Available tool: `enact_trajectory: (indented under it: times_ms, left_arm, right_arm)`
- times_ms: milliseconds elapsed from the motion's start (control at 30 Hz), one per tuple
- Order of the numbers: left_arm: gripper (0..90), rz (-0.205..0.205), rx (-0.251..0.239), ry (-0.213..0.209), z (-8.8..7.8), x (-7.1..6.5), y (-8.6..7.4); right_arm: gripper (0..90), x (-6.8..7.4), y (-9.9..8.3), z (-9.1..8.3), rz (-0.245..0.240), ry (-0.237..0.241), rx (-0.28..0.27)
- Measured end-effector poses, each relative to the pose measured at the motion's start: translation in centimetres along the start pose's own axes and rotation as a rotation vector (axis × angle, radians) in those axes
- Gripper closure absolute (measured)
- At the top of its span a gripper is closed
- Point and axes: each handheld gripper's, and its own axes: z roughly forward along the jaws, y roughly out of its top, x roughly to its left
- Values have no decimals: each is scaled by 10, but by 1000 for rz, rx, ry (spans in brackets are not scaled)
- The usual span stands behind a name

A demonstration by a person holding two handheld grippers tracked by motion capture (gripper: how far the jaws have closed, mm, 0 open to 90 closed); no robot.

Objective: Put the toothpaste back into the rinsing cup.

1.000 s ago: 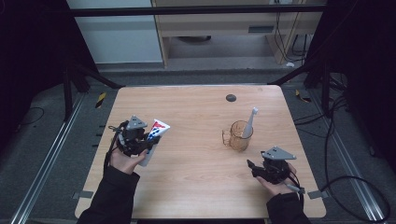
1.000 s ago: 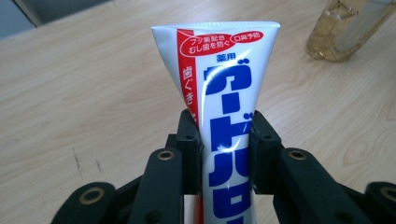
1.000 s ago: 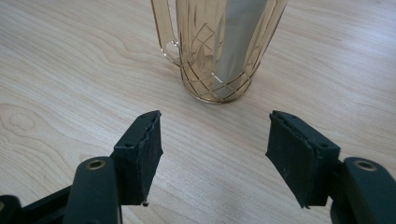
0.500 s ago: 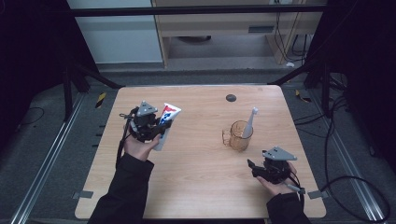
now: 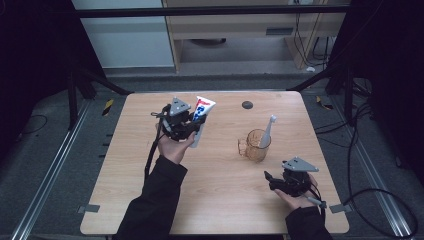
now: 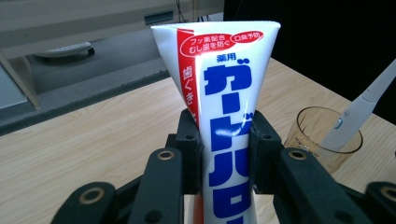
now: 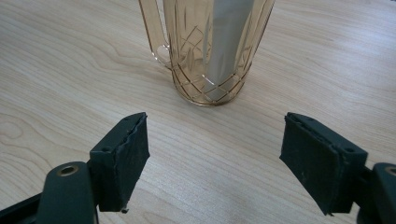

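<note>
Claw on my left (image 5: pixel 196 121) grips the toothpaste tube (image 5: pixel 201 114) upright; the cup (image 5: pixel 256 145) lies to its right, nearer my wide-open, just-widened right claw (image 5: pixel 272 180).

Left gripper (image 5: pixel 192 121) raised, jaws clamped; right gripper (image 5: pixel 274 180) low, jaws just opening wide.
</note>
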Motion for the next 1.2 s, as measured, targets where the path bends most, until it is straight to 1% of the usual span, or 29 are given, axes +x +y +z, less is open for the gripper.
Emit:
enact_trajectory:
  times_ms: [133, 267, 433, 567, 633, 667, 800, 900, 1000, 1100, 1167, 1200]
  left_arm:
    - [703, 4, -26, 5, 9, -8, 1]
    - [703, -8, -56, 10, 15, -15, 1]
    - [703, 1, -85, 35, 22, -26, 3]
    - [703, -19, -128, 41, 30, -36, 4]
    - [702, -21, -145, 52, 33, -41, 5]
    - [702, -19, -151, 64, 35, -44, 5]
    - [702, -23, -167, 68, 43, -53, 6]
    - [702, -23, -190, 85, 48, -59, 6]
    - [702, -35, -212, 94, 52, -63, 5]
    - [701, -35, -220, 100, 56, -68, 3]
    - [701, -44, -231, 106, 59, -70, 2]
    - [701, -49, -235, 103, 60, -71, 1]
  right_arm:
    - [222, -1, 0, 0, 3, -4, -3]
    - [220, -2, -1, 0, 4, -7, -3]
    - [220, -2, -1, 1, 6, -8, -4]
    - [218, -2, -2, 0, 7, -10, -7]
    - [218, -2, -2, 0, 10, -12, -7]
    - [217, -3, -2, 0, 7, -14, -10]
    - [213, -4, -2, 0, 11, -17, -15]
    - [209, -4, -3, 0, 11, -18, -16]
    - [206, -4, -2, -1, 15, -18, -18]
    - [204, -5, -3, -1, 14, -24, -22]
    - [203, -5, -3, -1, 17, -27, -21]
    - [201, -5, -3, -1, 16, -27, -22]
